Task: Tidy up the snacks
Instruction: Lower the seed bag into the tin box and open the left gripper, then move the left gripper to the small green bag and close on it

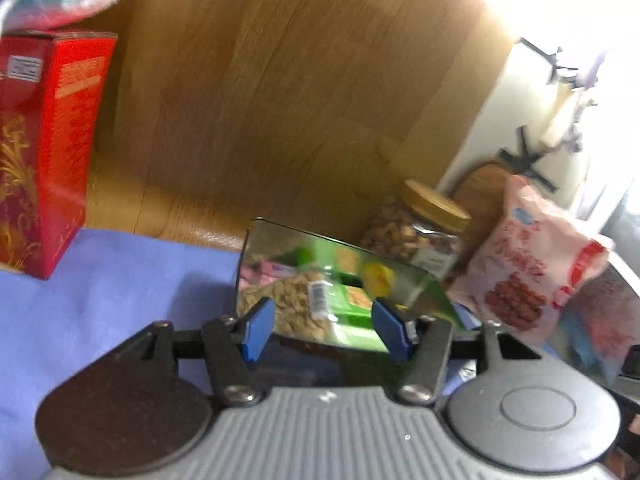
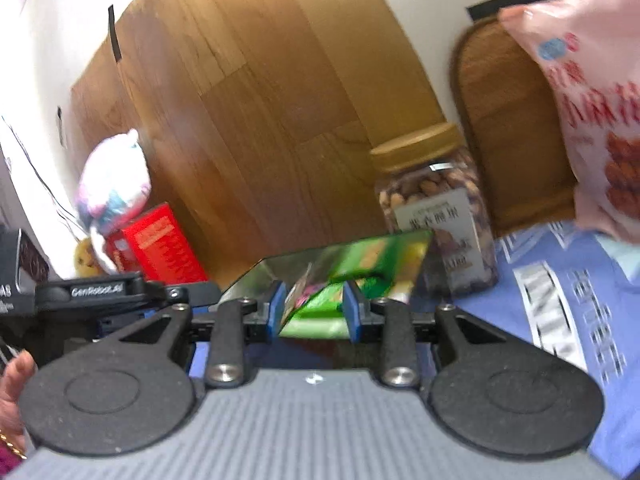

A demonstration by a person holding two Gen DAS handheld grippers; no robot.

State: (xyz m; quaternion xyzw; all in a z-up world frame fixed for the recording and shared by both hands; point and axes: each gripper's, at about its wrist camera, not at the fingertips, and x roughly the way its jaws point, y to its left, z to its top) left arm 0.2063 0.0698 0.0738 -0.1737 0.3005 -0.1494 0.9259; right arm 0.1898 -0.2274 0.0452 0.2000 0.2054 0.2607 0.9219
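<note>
On the blue cloth [image 1: 100,280], a mirror-sided bin [image 1: 320,276] sits between both grippers' parted blue pads, its contents blurred (green packets show, perhaps only as reflections); the left gripper [image 1: 324,322] stands half open, the right gripper [image 2: 314,312] narrower, and neither visibly presses on anything. Behind stand a gold-lidded nut jar [image 2: 434,216], its label unreadable, a pink snack bag [image 1: 532,256] and a red box [image 1: 44,152] cut off at the edge. "GenRobot.AI" is legible on the left gripper's body in the right view.

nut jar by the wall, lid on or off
On. The nut jar stands upright with its tan lid seated on top.
</note>
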